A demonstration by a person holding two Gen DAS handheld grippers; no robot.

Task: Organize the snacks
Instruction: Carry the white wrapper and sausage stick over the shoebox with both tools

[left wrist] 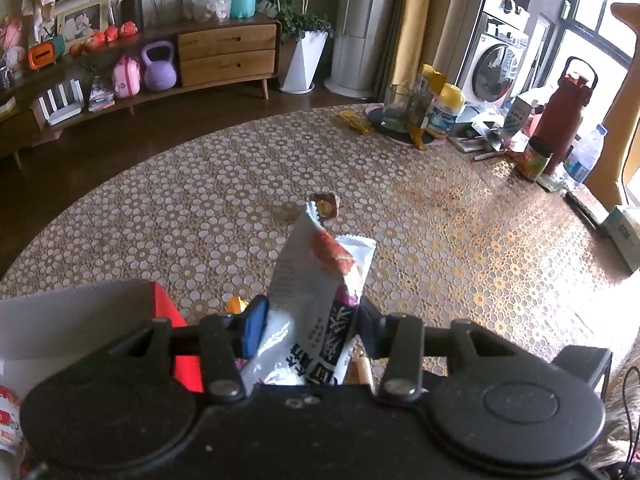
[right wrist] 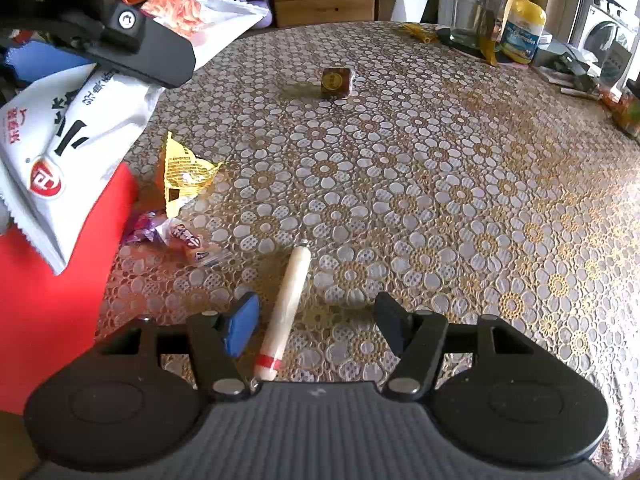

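- White snack packet (left wrist: pixel 316 300) with red and purple print is pinched in the left gripper (left wrist: pixel 310 320), jaws narrow and pressing its sides, and it sticks up over the table
- from the right wrist view that same packet hangs over the red box (right wrist: pixel 52 312) at the left edge of the table, pretty much above it
- right gripper (right wrist: pixel 316 328) has its jaws standing wide, nothing gripped
- a pale sausage stick (right wrist: pixel 286 304) with a red band near one end lies flat on the lace tablecloth (right wrist: pixel 440 200) between those jaws, closer to the blue pad (right wrist: pixel 240 328), and neither pad seems to press on it
- left of the stick, next to the red box, there's a yellow triangular wrapper (right wrist: pixel 180 172) and a couple of small purple and orange candies (right wrist: pixel 172 236)
- further out, sitting alone mid-table, a small brown square snack (right wrist: pixel 337 80) with a gold label
- far edge of the table has a clutter of bottles, a glass jar (left wrist: pixel 398 108) and a dark red flask (left wrist: pixel 566 112)
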